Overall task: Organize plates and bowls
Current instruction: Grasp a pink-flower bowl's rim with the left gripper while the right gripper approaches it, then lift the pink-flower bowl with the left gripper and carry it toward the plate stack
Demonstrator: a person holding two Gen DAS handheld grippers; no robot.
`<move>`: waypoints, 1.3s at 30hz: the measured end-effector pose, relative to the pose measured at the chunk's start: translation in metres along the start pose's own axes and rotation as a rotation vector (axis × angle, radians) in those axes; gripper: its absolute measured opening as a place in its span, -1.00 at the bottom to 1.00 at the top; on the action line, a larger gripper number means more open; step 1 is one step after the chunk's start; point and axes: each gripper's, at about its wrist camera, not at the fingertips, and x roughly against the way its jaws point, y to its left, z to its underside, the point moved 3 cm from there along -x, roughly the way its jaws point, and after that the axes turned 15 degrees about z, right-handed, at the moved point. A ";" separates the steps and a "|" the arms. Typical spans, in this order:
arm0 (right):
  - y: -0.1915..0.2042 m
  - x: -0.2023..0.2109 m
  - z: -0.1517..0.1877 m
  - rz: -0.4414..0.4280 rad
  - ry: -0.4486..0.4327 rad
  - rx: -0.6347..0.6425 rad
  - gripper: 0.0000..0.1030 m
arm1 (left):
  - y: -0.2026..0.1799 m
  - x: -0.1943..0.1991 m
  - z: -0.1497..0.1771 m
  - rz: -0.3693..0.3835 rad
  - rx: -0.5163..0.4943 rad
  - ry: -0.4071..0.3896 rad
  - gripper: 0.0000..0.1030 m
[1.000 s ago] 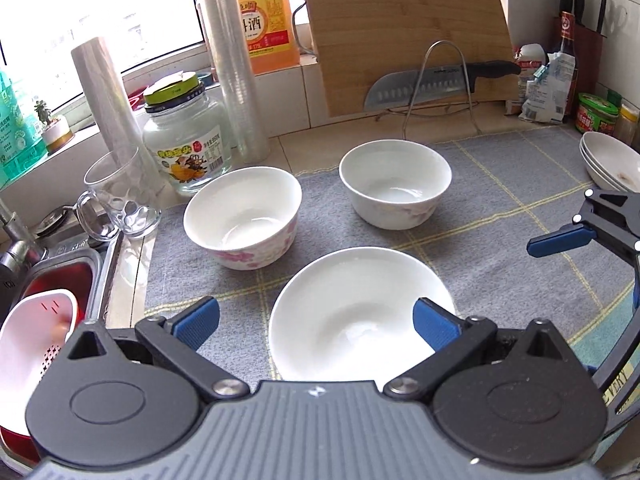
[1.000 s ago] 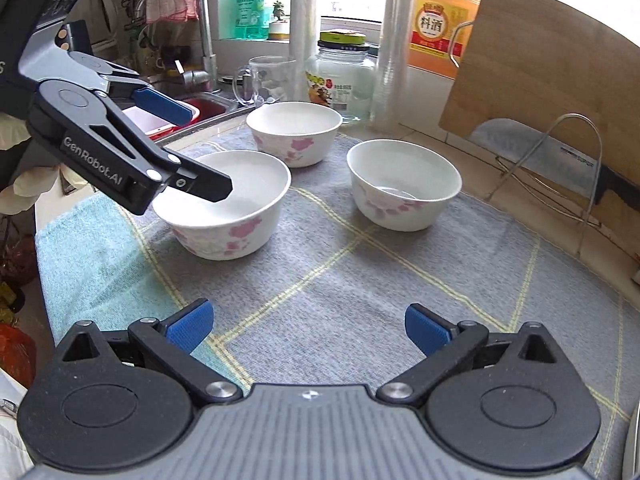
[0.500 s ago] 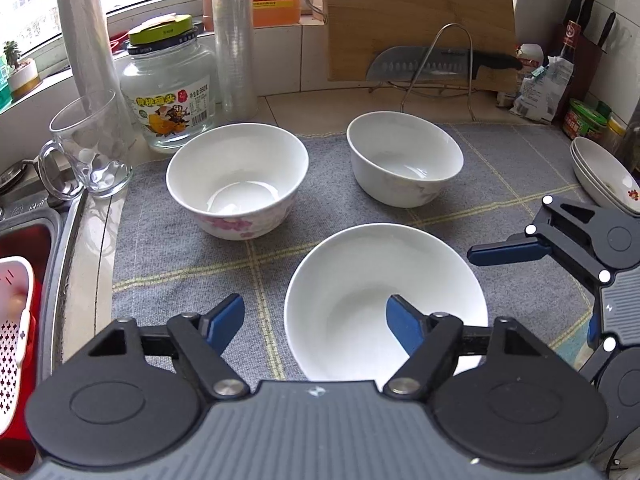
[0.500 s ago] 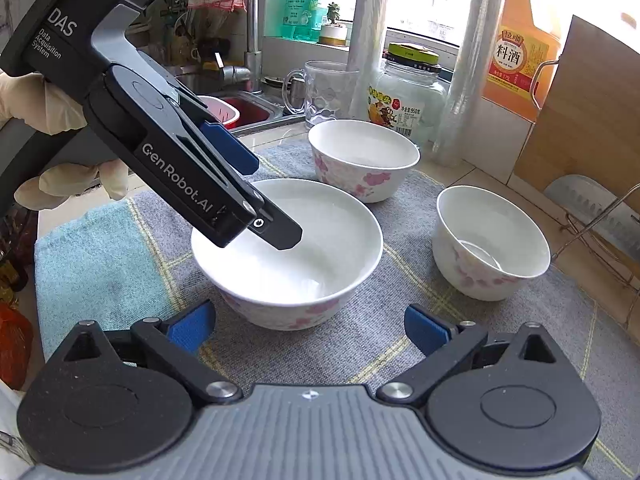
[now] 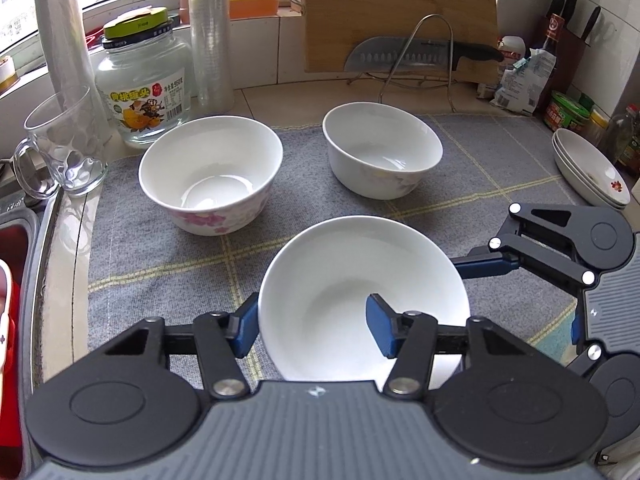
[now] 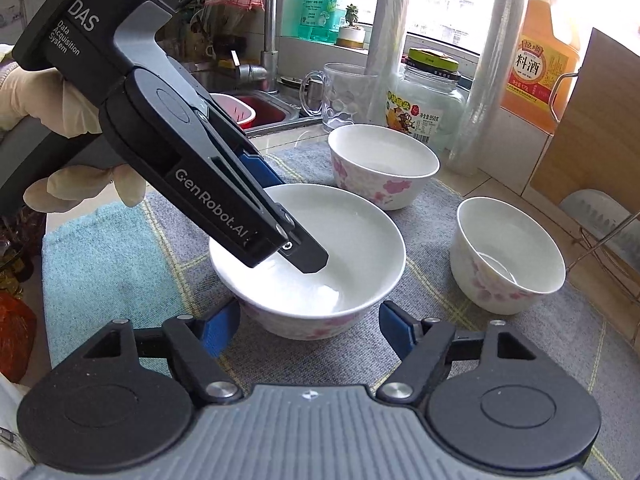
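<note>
Three white bowls with pink flowers stand on a grey cloth. The near wide bowl [image 5: 360, 280] [image 6: 320, 256] sits between both grippers. My left gripper [image 5: 312, 328] is open and straddles its left rim, one finger inside, one outside. In the right wrist view the left gripper's finger [image 6: 304, 256] dips into the bowl. My right gripper [image 6: 310, 330] is open, its fingers either side of the bowl's near wall. Two deeper bowls stand behind it: one at the left [image 5: 212, 176] [image 6: 382, 164] and one at the right [image 5: 382, 152] [image 6: 508, 256]. A stack of shallow plates [image 5: 588, 168] sits far right.
A glass mug [image 5: 60, 144], a glass jar [image 5: 146, 80], plastic-wrap rolls [image 5: 208, 32] and an orange bottle [image 6: 540, 52] line the back. A cutting board [image 5: 400, 12] and a cleaver on a wire rack [image 5: 420, 56] stand behind. The sink [image 6: 260, 112] lies to the left.
Both grippers have moved in on the near bowl. The left gripper's jaws have narrowed around its rim, and the right gripper's fingers have narrowed on either side of it.
</note>
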 end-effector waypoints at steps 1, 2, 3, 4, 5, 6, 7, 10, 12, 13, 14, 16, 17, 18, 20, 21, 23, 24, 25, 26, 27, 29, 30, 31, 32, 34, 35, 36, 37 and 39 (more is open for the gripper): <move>0.000 0.000 0.000 0.001 -0.002 0.002 0.56 | 0.000 0.000 0.000 0.000 -0.003 0.001 0.07; 0.001 0.001 0.000 0.001 -0.004 0.004 0.56 | -0.001 0.000 0.000 -0.002 -0.004 0.002 0.07; 0.001 0.001 -0.001 0.000 -0.010 0.005 0.56 | -0.001 0.000 0.000 -0.002 -0.004 0.003 0.07; 0.002 0.001 -0.002 0.000 -0.010 0.004 0.56 | -0.001 0.000 0.000 -0.002 -0.005 0.004 0.07; 0.002 0.001 -0.002 0.001 -0.008 0.003 0.56 | -0.001 0.000 0.000 -0.001 -0.005 0.004 0.07; 0.002 0.001 -0.002 0.001 -0.008 0.003 0.56 | -0.001 0.000 0.000 0.000 -0.006 0.004 0.07; 0.002 0.001 -0.002 0.001 -0.008 0.003 0.56 | -0.001 0.000 0.000 0.000 -0.008 0.004 0.07; 0.002 0.001 -0.004 0.004 -0.003 0.002 0.56 | -0.003 0.000 0.000 -0.002 -0.009 0.006 0.07; 0.003 0.002 -0.004 0.009 0.000 0.006 0.56 | -0.004 0.001 0.000 -0.001 -0.012 0.006 0.07; 0.003 0.003 -0.004 0.010 0.002 0.006 0.56 | -0.006 0.001 0.000 0.000 -0.016 0.007 0.07; 0.003 0.004 -0.004 0.010 0.004 0.005 0.56 | -0.007 0.001 0.000 0.000 -0.022 0.008 0.07; 0.001 0.006 -0.004 0.008 0.007 -0.003 0.56 | -0.011 0.002 -0.001 0.003 -0.030 0.006 0.07; 0.000 0.007 -0.004 0.007 0.007 -0.006 0.56 | -0.014 0.003 -0.001 0.005 -0.034 0.004 0.07; -0.001 0.009 -0.003 0.008 0.010 -0.010 0.56 | -0.017 0.003 -0.002 0.009 -0.040 0.002 0.07; -0.002 0.012 -0.002 0.016 0.016 -0.011 0.56 | -0.023 0.004 -0.004 0.023 -0.051 -0.003 0.07; -0.004 0.014 -0.001 0.022 0.023 -0.014 0.56 | -0.026 0.004 -0.005 0.028 -0.060 -0.002 0.07; -0.007 0.018 0.002 0.030 0.032 -0.027 0.56 | -0.034 0.003 -0.007 0.038 -0.079 0.001 0.07; -0.009 0.022 0.004 0.035 0.032 -0.036 0.56 | -0.037 0.002 -0.008 0.045 -0.091 0.002 0.07; -0.011 0.025 0.006 0.039 0.035 -0.044 0.56 | -0.041 0.001 -0.009 0.050 -0.101 0.004 0.07; -0.013 0.027 0.008 0.043 0.039 -0.052 0.56 | -0.044 -0.001 -0.010 0.056 -0.108 0.004 0.07; -0.015 0.030 0.010 0.048 0.042 -0.057 0.56 | -0.047 -0.003 -0.012 0.064 -0.118 0.005 0.07; -0.019 0.035 0.014 0.066 0.049 -0.068 0.56 | -0.054 -0.007 -0.015 0.082 -0.131 0.007 0.07; -0.021 0.037 0.017 0.076 0.052 -0.073 0.56 | -0.057 -0.009 -0.016 0.091 -0.139 0.010 0.07; -0.023 0.039 0.019 0.087 0.056 -0.079 0.56 | -0.060 -0.011 -0.018 0.098 -0.148 0.012 0.07; -0.025 0.040 0.021 0.095 0.061 -0.086 0.56 | -0.065 -0.014 -0.020 0.106 -0.158 0.014 0.07; -0.030 0.045 0.027 0.113 0.071 -0.106 0.56 | -0.073 -0.020 -0.023 0.124 -0.177 0.019 0.07; -0.032 0.047 0.029 0.122 0.075 -0.114 0.56 | -0.077 -0.022 -0.025 0.133 -0.186 0.020 0.07; -0.035 0.051 0.032 0.136 0.079 -0.122 0.56 | -0.081 -0.024 -0.026 0.142 -0.196 0.022 0.07; -0.037 0.053 0.035 0.148 0.082 -0.128 0.56 | -0.086 -0.027 -0.028 0.152 -0.207 0.024 0.07; -0.042 0.060 0.041 0.172 0.088 -0.143 0.56 | -0.094 -0.032 -0.031 0.172 -0.231 0.029 0.07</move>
